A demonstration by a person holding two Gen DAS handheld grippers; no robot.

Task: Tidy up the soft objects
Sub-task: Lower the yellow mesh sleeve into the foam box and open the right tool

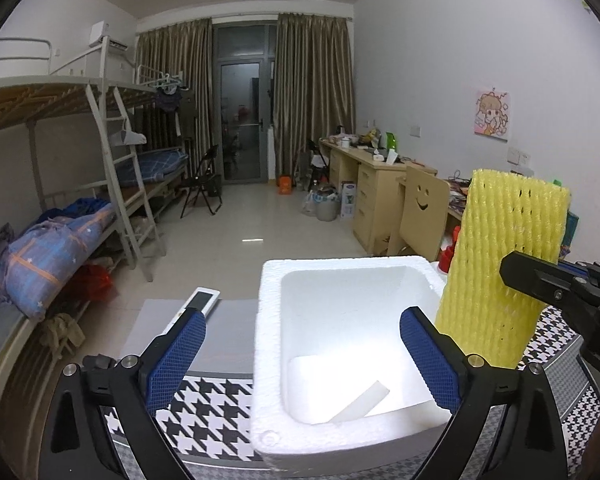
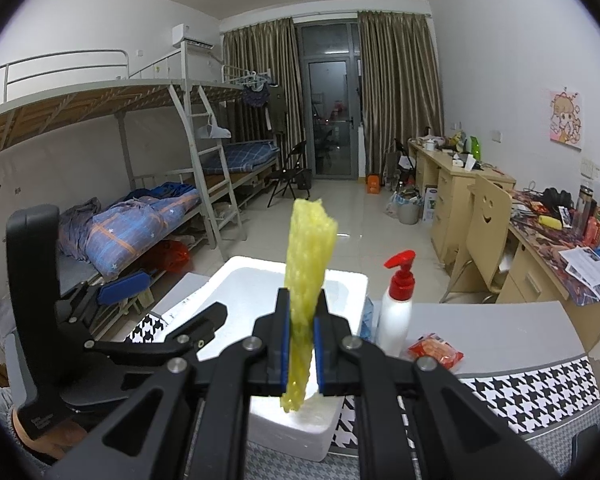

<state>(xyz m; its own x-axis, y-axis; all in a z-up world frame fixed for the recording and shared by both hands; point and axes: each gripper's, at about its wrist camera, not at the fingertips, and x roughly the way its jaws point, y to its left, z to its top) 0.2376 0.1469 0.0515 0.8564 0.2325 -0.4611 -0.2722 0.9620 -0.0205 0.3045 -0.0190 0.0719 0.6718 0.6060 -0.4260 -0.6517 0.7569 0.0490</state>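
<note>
One ribbed yellow foam net (image 2: 309,264) (squashed flat)

foam net (image 2: 309,276) middle hidden between claw pads.

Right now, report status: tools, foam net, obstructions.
Right tool shut on yellow foam net, held upright over white foam box. Left tool open, empty, at the box. Pump bottle beside box, clear.

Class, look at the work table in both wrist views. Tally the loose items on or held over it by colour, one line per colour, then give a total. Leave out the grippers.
White: 3 – open styrofoam box, plastic pump bottle with red top, flat remote-like device
Yellow: 1 – foam mesh sleeve, clamped in the right gripper
Red: 1 – small snack packet
Total: 5
</note>
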